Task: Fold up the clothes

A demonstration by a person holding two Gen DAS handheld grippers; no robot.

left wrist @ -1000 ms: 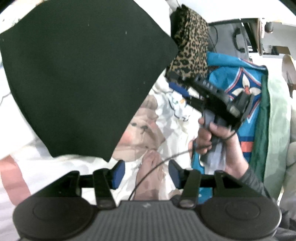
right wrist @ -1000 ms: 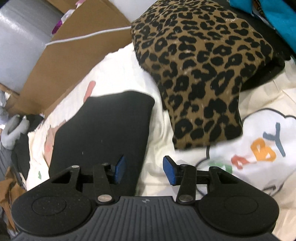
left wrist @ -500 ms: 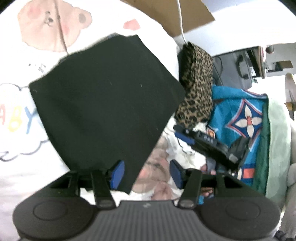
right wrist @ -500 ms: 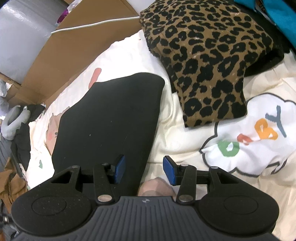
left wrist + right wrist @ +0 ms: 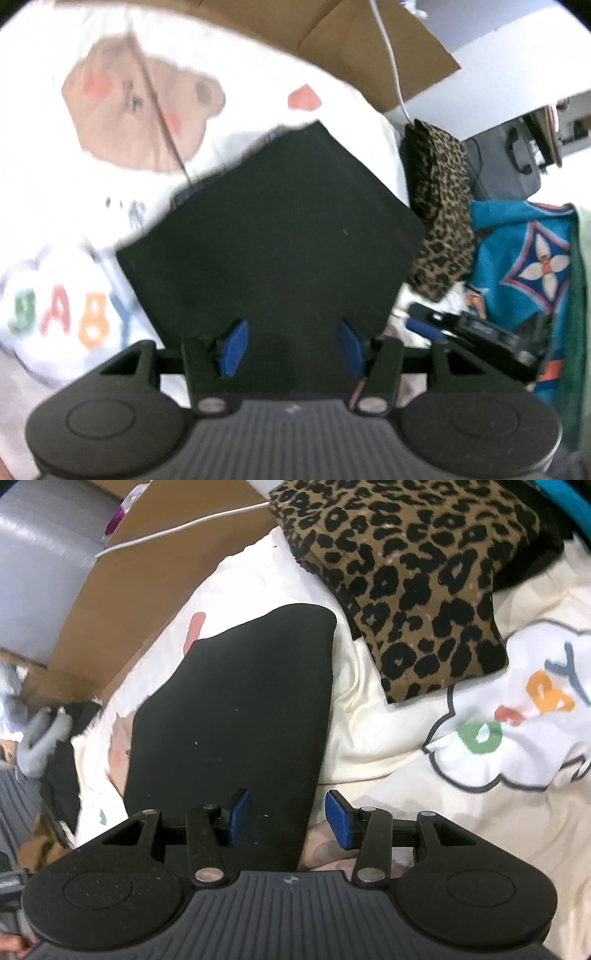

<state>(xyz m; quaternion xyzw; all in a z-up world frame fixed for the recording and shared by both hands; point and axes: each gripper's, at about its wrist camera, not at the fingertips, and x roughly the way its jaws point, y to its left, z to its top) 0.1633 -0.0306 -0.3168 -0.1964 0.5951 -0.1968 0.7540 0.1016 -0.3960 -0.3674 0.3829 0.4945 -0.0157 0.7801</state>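
Left wrist view blurred: bear print (image 5: 142, 107) and lettering (image 5: 61, 314) smeared. Black garment (image 5: 236, 716) near edge hidden under gripper body (both views). Grey object (image 5: 40, 731) at left rim unidentifiable.

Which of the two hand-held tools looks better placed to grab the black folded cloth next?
Probably the left tool: its open blue pads sit squarely over the near edge of the black folded cloth. The right tool, also open, straddles the cloth's side edge, half over the cream printed bedsheet.
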